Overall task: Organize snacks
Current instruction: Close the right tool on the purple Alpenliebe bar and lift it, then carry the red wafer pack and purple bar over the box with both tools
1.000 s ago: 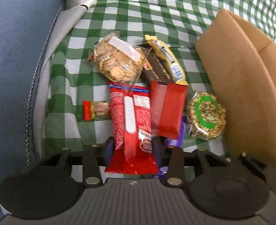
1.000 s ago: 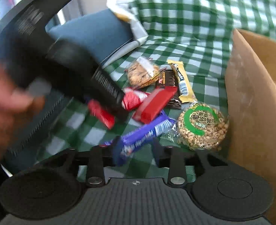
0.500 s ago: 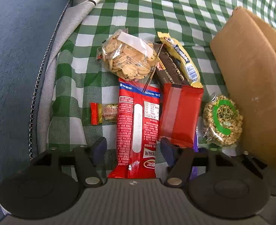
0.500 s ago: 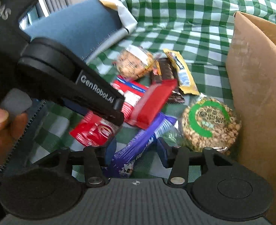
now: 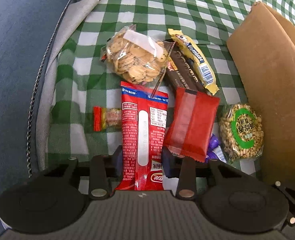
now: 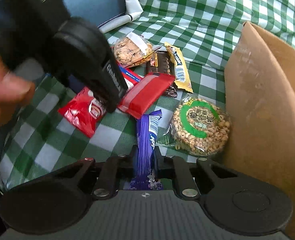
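Note:
Snacks lie on a green checked cloth (image 5: 167,6). My left gripper (image 5: 142,158) is shut on a long red snack pack (image 5: 143,132), one finger on each side. My right gripper (image 6: 145,158) is shut on a purple bar (image 6: 147,138). Around them lie a flat red pack (image 5: 191,122), a clear bag of cookies (image 5: 135,58), a brown chocolate bar (image 5: 183,72), a yellow bar (image 5: 195,56), a round puffed-grain cake with a green label (image 5: 241,130) and a small red-and-yellow candy (image 5: 105,118). The left gripper's body (image 6: 71,46) and the hand show in the right wrist view.
An open cardboard box (image 5: 271,76) stands on the right, against the grain cake; it also shows in the right wrist view (image 6: 267,100). A blue cushion (image 5: 13,60) with a grey zipped edge lies on the left. White paper (image 6: 131,6) lies at the back.
My left gripper opened and then shut again on the red pack. My right gripper closed on the purple bar, which now points straight ahead between the fingers.

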Available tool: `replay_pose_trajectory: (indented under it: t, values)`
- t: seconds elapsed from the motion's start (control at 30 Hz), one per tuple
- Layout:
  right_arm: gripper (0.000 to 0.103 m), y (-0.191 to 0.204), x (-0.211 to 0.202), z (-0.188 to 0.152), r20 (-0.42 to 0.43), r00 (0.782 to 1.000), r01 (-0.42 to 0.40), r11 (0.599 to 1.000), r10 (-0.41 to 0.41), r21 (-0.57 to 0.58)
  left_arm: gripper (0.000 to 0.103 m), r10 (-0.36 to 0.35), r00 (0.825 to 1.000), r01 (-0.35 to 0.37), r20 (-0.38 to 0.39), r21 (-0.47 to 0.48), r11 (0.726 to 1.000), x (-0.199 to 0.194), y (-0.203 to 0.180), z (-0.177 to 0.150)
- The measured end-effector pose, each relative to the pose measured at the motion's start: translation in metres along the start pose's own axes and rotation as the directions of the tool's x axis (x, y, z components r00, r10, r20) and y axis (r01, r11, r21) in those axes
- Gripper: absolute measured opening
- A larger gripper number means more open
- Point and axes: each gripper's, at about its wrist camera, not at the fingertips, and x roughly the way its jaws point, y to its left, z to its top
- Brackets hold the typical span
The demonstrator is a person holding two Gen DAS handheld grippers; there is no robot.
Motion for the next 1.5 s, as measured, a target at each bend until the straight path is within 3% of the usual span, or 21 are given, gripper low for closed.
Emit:
replay_pose_trajectory:
  t: [0.27,0.33,0.6,0.77,0.87,1.13,1.3,1.5]
  values:
    - [0.019,0.002,-0.002,-0.007,-0.065,0.997,0.031,0.999,-0.034,-0.044,0.044,-0.014,1.000,0.014,-0.016,-0.024,1.000,-0.003,0.008,-0.002]
    - [0.023,-0.001,0.000,-0.009,-0.062,0.997,0.036,0.999,-0.038,-0.036,0.046,-0.003,1.000,0.003,-0.018,-0.012,1.000,-0.003,0.005,-0.001]
    - [0.023,0.006,0.003,-0.007,-0.035,0.998,0.054,0.995,-0.057,-0.079,0.050,0.022,1.000,-0.021,-0.017,0.017,1.000,0.000,-0.003,0.001]
    - [0.016,0.008,0.000,-0.006,-0.020,0.999,0.039,0.996,-0.041,-0.075,0.039,0.028,1.000,-0.028,0.000,-0.001,1.000,-0.003,0.002,0.001]
    - [0.015,0.009,-0.007,-0.004,0.006,0.999,0.036,0.997,-0.036,-0.073,0.032,0.027,0.998,-0.025,0.056,-0.024,0.999,-0.014,0.006,0.003]
    - [0.014,0.007,-0.034,0.003,0.092,0.994,0.068,0.995,-0.061,-0.071,0.028,-0.040,0.964,0.079,0.263,-0.137,0.987,-0.058,0.026,-0.003]
    - [0.014,0.006,-0.065,0.010,0.154,0.986,0.073,0.996,-0.064,-0.054,0.028,-0.072,0.930,0.125,0.361,-0.125,0.984,-0.081,0.019,-0.007]
    - [0.014,-0.013,-0.117,0.017,0.271,0.961,0.062,0.998,-0.054,-0.022,0.028,-0.096,0.890,0.158,0.446,-0.103,0.982,-0.100,0.008,-0.015]
